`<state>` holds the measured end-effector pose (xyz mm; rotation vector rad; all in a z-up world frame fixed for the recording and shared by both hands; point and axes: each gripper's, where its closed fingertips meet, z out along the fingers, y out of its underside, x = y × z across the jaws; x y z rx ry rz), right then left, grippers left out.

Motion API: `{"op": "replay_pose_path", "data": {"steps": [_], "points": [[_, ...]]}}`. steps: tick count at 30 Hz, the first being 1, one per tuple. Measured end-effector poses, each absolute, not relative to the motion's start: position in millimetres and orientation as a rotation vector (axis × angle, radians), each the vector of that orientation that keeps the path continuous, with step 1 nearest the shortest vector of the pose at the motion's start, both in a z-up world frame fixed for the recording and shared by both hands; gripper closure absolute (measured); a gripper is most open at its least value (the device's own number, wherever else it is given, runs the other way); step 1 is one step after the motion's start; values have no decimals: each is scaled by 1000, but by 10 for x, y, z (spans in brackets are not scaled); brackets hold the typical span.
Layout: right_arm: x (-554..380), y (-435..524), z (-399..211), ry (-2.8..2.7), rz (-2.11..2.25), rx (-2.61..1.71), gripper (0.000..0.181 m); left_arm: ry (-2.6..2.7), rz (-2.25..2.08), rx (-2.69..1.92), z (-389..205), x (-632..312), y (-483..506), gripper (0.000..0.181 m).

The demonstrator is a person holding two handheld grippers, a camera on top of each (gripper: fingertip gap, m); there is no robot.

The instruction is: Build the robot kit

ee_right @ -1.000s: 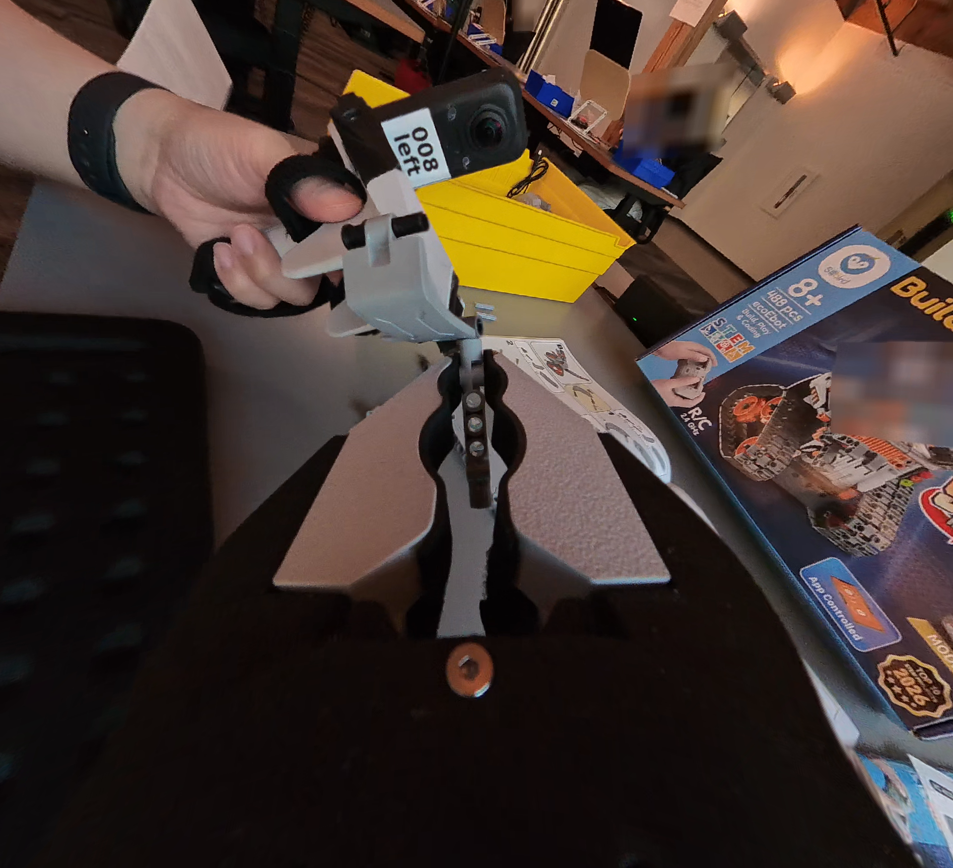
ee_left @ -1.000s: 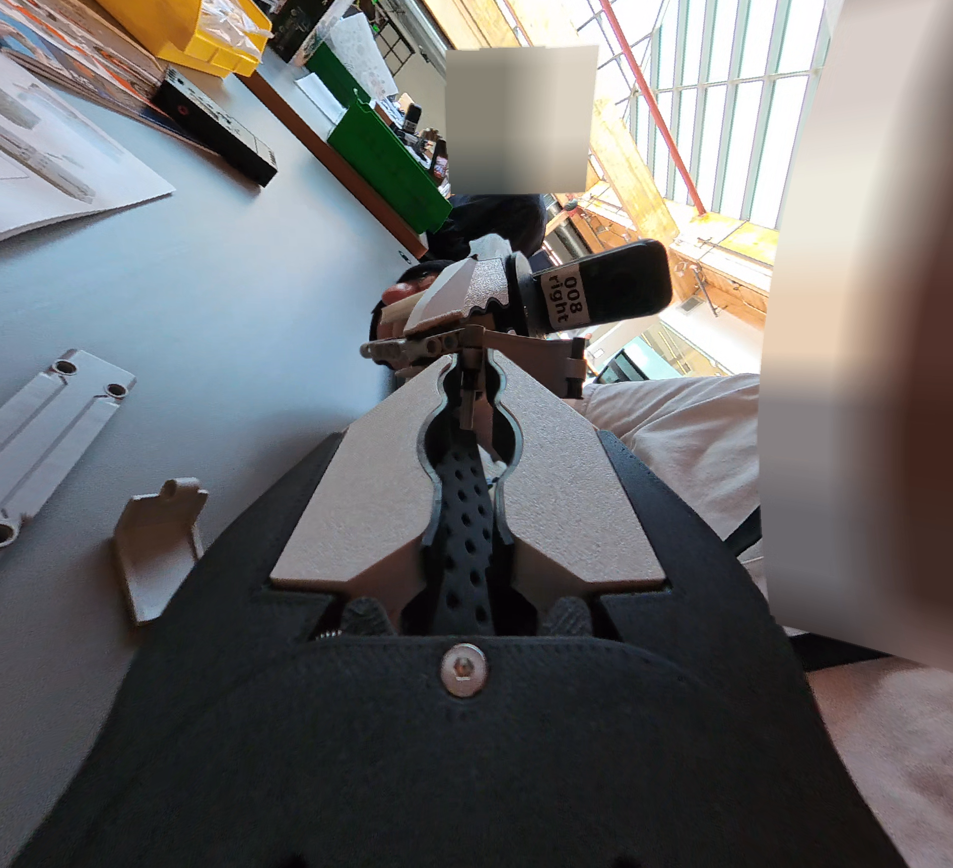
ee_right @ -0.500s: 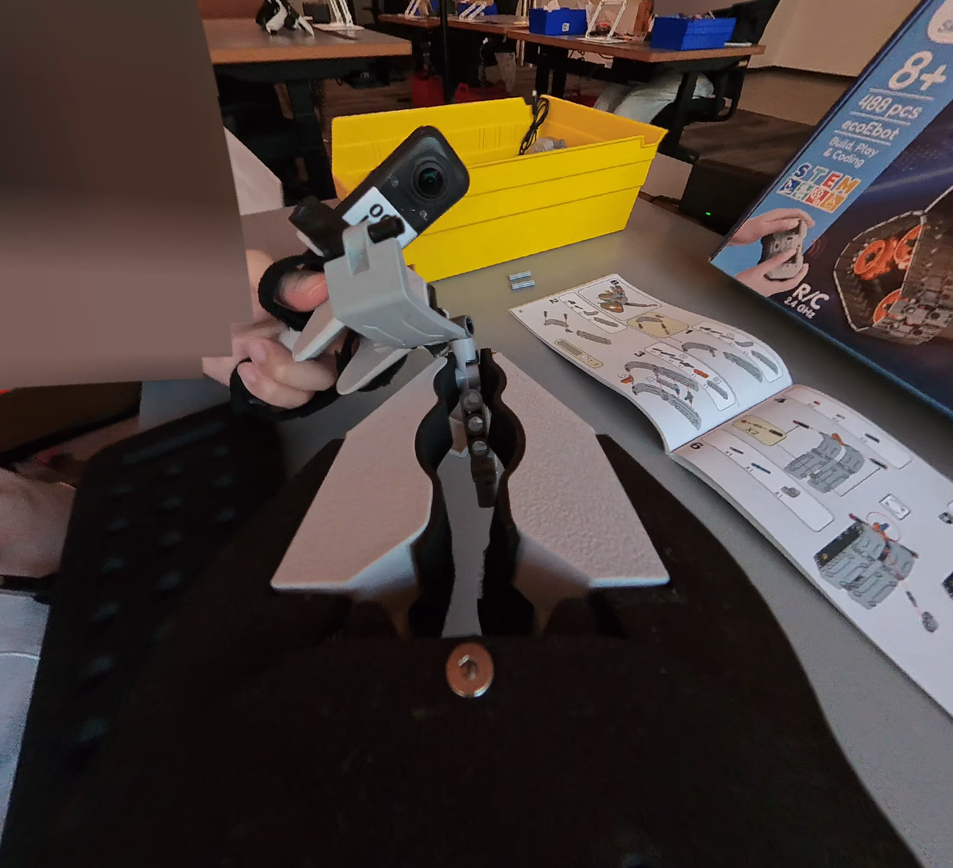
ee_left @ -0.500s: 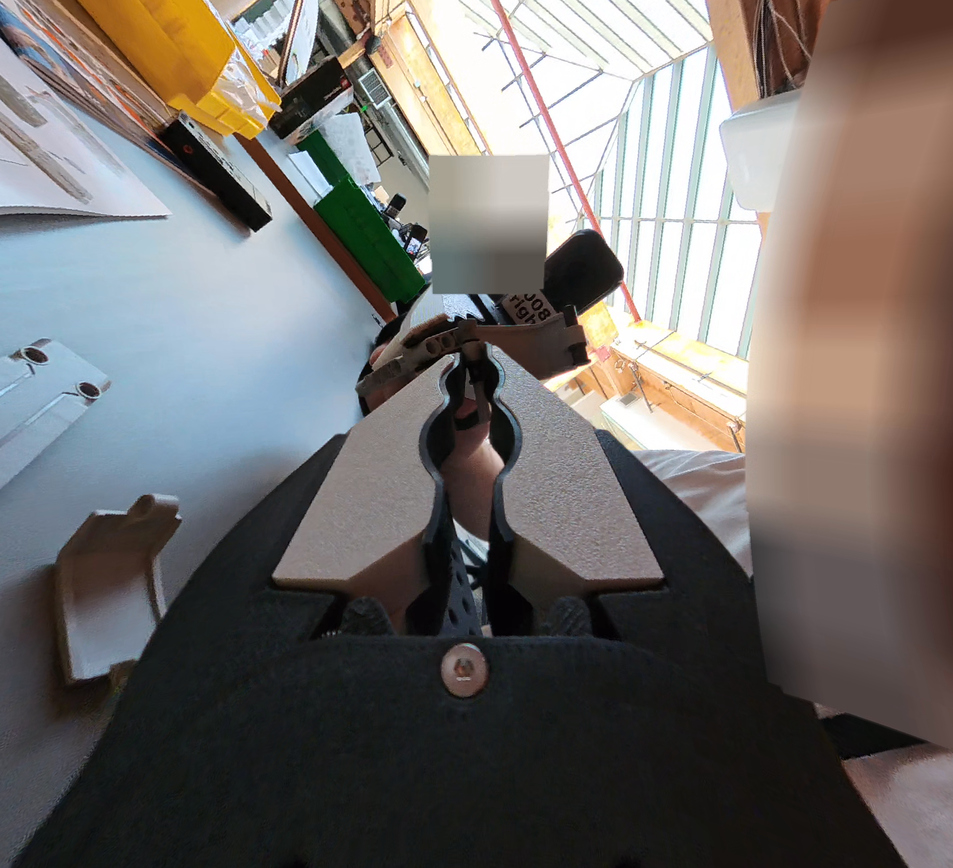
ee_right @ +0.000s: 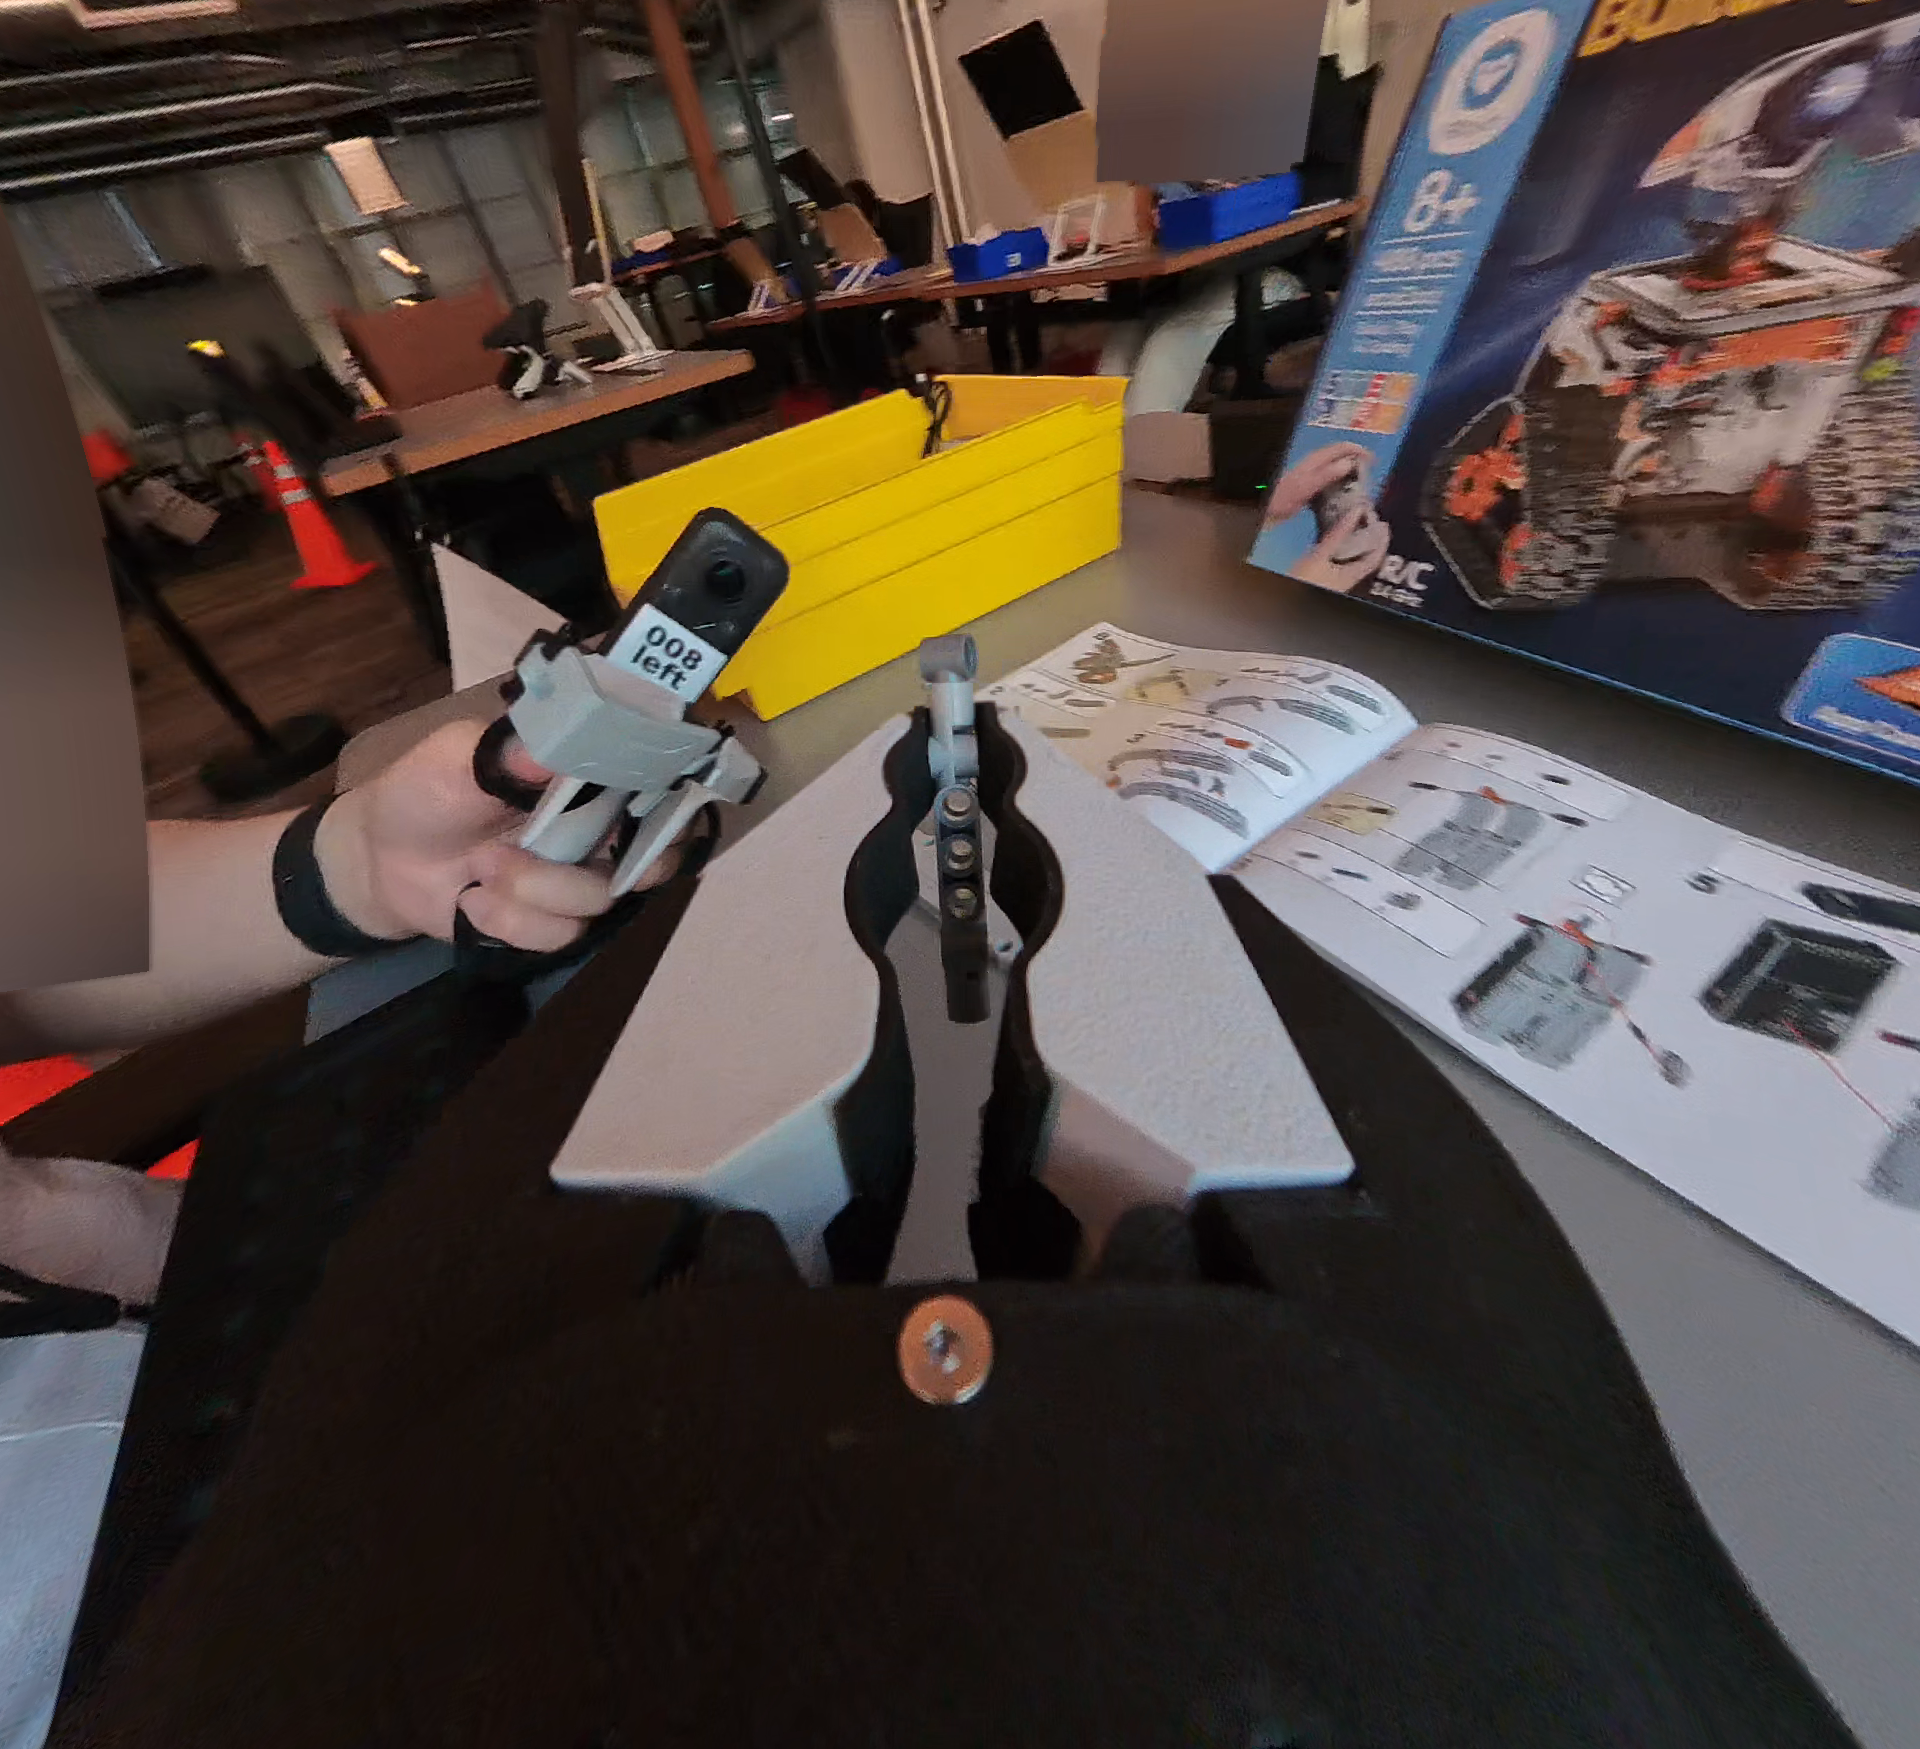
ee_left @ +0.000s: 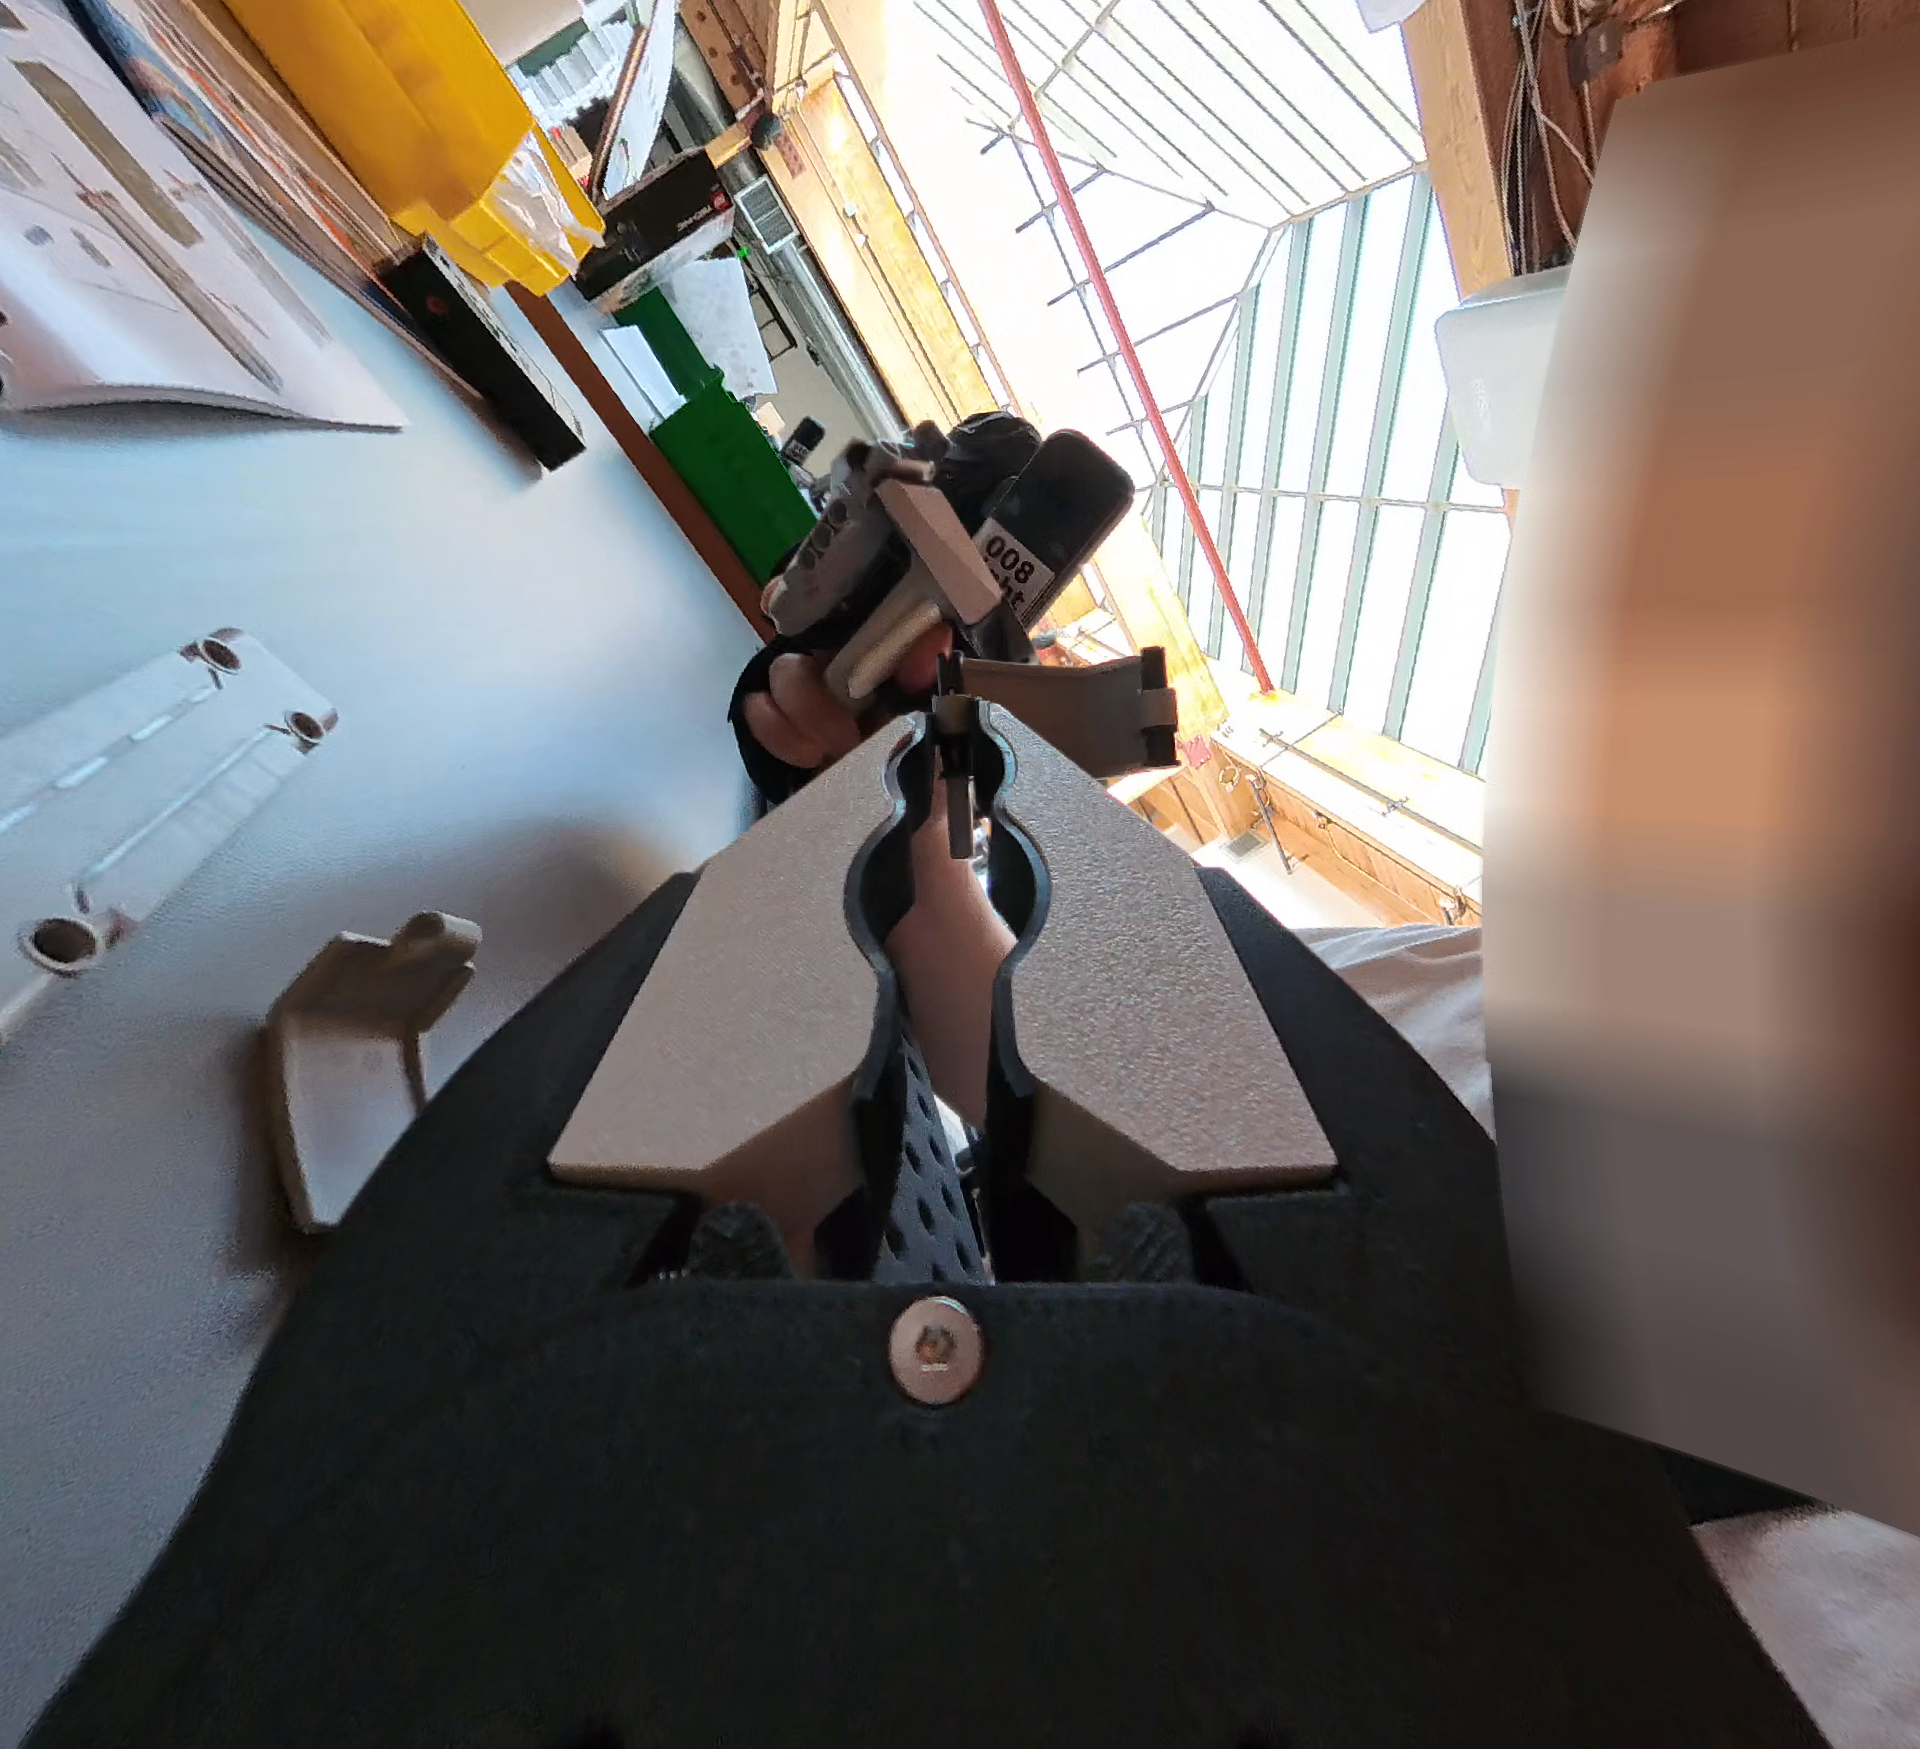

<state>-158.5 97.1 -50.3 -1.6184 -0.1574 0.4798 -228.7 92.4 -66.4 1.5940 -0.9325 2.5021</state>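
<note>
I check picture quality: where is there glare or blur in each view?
Left wrist view: the skylight is blown out and the grey plate is smeared. Right wrist view: dimmer, without glare; the booklet and box are motion-blurred.

We see a slim dark grey building beam (ee_right: pixel 961 910) with a row of holes, standing upright at the frame's centre, pinched in our right hand-held gripper (ee_right: pixel 951 764); a light grey connector piece (ee_right: pixel 948 676) tops it.

In the left wrist view, our left hand-held gripper (ee_left: pixel 951 749) pinches a small dark pin (ee_left: pixel 954 806) at centre.
</note>
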Motion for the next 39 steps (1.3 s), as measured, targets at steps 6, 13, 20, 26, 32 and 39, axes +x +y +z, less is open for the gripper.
{"op": "replay_pose_path", "data": {"steps": [6,13,20,26,32,39], "points": [[-1731,1011,-588,-234,517,-1645,174,-1422,2265,1909,-911,-2280,996,176],[-1688,1060,-795,-335,289,-1759,174,-1852,1638,2015,-1534,-2216,731,175],[-1765,1082,-1105,-638,-111,-1868,174,-2099,1638,2081,-1442,-2195,893,142],[-1999,1075,-1102,-828,-278,-1789,175,-2642,1757,1972,-953,-2287,926,154],[-2076,1093,-1069,-951,-542,-1697,174,-2330,1914,2017,-931,-2136,860,165],[-2106,1114,-1181,-996,-598,-1730,174,-2511,1790,2000,-1055,-2123,880,174]]}}
